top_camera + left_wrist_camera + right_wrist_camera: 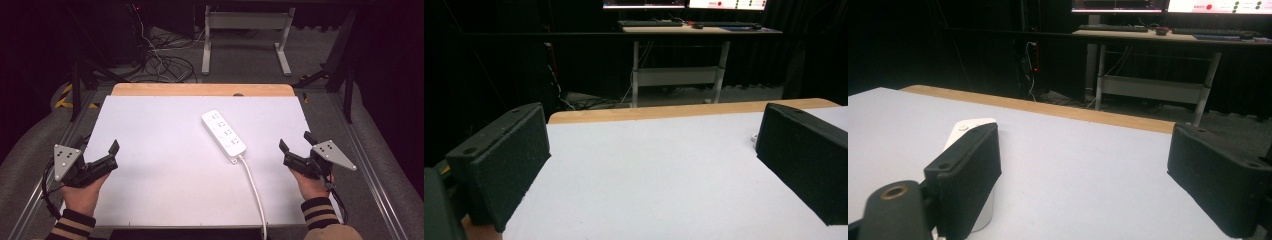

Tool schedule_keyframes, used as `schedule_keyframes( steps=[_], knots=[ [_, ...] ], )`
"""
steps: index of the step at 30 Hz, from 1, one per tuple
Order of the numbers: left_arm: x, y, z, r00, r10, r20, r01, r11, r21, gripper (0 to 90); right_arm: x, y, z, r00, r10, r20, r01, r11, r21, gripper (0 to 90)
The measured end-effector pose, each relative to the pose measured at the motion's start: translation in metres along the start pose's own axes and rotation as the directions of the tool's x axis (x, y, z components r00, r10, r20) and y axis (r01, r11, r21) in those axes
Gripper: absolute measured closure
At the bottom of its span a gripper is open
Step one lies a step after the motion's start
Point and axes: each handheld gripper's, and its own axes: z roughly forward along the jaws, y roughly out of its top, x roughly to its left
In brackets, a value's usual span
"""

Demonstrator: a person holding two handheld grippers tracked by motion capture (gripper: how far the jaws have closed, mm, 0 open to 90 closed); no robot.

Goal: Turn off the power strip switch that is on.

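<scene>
A white power strip (223,135) lies a little right of the middle of the white table top (160,165), and its white cable (255,190) runs off toward the near edge. My left gripper (111,156) hovers at the left edge, open and holding nothing. My right gripper (296,141) sits at the right, just right of the strip's cable end, also open. In the left gripper view the jaws stand wide apart over bare table (651,150). In the right gripper view the power strip (965,127) peeks out behind the left jaw, and the gap (1083,170) is free.
A wooden strip (200,90) borders the table's far edge. Beyond it stand a desk frame (245,30) and loose cables (165,65) on the floor. Metal rails run along both sides. A desk with a keyboard (1113,27) shows far off.
</scene>
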Motion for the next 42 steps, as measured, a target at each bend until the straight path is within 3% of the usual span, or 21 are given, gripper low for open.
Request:
schedule_keyframes(
  steps=[9, 10, 11, 12, 13, 14, 15, 18, 22, 27, 32, 34, 36, 39, 40, 41, 42],
  knots=[
    [0.000, 0.000, 0.000, 1.0000, -0.002, 0.002, 0.002, 1.0000, 0.000, 1.3, 0.001, 0.000, 0.000, 0.9999, 0.015, -0.008, -0.015, 1.000, -0.008, 10.9],
    [0.000, 0.000, 0.000, 1.0000, -0.002, 0.004, 0.002, 1.0000, 0.000, 1.3, 0.001, 0.000, 0.000, 0.9999, 0.011, -0.008, -0.011, 1.000, -0.011, 12.6],
    [0.000, 0.000, 0.000, 1.0000, -0.001, 0.003, 0.001, 1.0000, 0.000, 1.4, 0.000, 0.000, 0.000, 0.9998, 0.014, -0.017, -0.014, 1.000, -0.008, 20.0],
    [0.000, 0.000, 0.000, 1.0000, -0.001, 0.003, 0.001, 1.0000, 0.000, 1.4, 0.000, 0.000, 0.000, 0.9998, 0.014, -0.017, -0.014, 1.000, -0.008, 20.0],
    [0.000, 0.000, 0.000, 1.0000, 0.000, 0.003, 0.000, 1.0000, 0.001, 1.4, 0.000, 0.001, -0.002, 0.9996, 0.012, -0.027, -0.013, 1.000, -0.006, 40.0],
    [0.000, 0.000, 0.000, 1.0000, 0.000, 0.006, 0.000, 1.0000, 0.000, 1.4, 0.000, 0.001, -0.005, 0.9993, -0.005, -0.037, 0.004, 1.000, -0.010, 69.8],
    [0.000, 0.000, 0.000, 1.0000, 0.000, 0.005, 0.000, 1.0000, 0.000, 1.6, 0.001, 0.003, -0.009, 0.9988, -0.011, -0.047, 0.011, 1.000, -0.017, 90.0],
    [0.000, 0.000, 0.000, 1.0000, -0.005, 0.004, 0.005, 1.0000, 0.004, 1.8, -0.001, 0.005, -0.009, 0.9979, 0.034, -0.055, -0.032, 0.999, 0.029, 90.0],
    [-0.001, 0.001, 0.001, 1.0000, 0.001, 0.005, -0.001, 1.0000, 0.007, 1.8, -0.002, 0.008, -0.009, 0.9959, 0.063, -0.065, -0.062, 0.998, 0.025, 90.0],
    [-0.001, 0.000, 0.001, 1.0000, 0.003, 0.007, -0.003, 1.0000, 0.005, 1.9, 0.000, 0.018, -0.013, 0.9967, 0.040, -0.071, -0.040, 0.999, 0.005, 90.0],
    [-0.001, 0.000, 0.001, 1.0000, 0.008, 0.006, -0.008, 0.9999, 0.008, 2.1, 0.008, 0.040, -0.016, 0.9971, 0.006, -0.076, -0.004, 1.000, 0.027, 90.0],
    [-0.001, 0.000, 0.002, 1.0000, 0.004, 0.009, -0.004, 1.0000, 0.007, 2.1, 0.015, 0.055, -0.015, 0.9962, -0.005, -0.087, 0.007, 0.999, 0.032, 90.0],
    [-0.002, 0.000, 0.003, 1.0000, 0.007, 0.005, -0.007, 0.9999, 0.011, 2.3, 0.027, 0.072, -0.012, 0.9944, -0.059, -0.087, 0.065, 0.996, 0.061, 90.0],
    [-0.002, 0.000, 0.004, 0.9999, 0.008, 0.007, -0.008, 0.9999, 0.013, 2.3, 0.051, 0.093, -0.005, 0.9856, -0.088, -0.144, 0.101, 0.992, 0.081, 90.0],
    [-0.002, 0.000, 0.004, 0.9999, 0.008, 0.007, -0.008, 0.9999, 0.013, 2.3, 0.051, 0.093, -0.005, 0.9856, -0.088, -0.144, 0.101, 0.992, 0.081, 90.0],
    [-0.002, 0.000, 0.004, 0.9999, 0.007, 0.008, -0.007, 0.9999, 0.012, 2.4, 0.069, 0.103, 0.002, 0.9773, -0.102, -0.185, 0.122, 0.987, 0.100, 90.0],
    [-0.002, 0.000, 0.004, 0.9999, 0.011, 0.006, -0.011, 0.9999, 0.010, 2.4, 0.077, 0.106, 0.007, 0.9746, -0.088, -0.206, 0.112, 0.988, 0.107, 90.0]
  ],
)
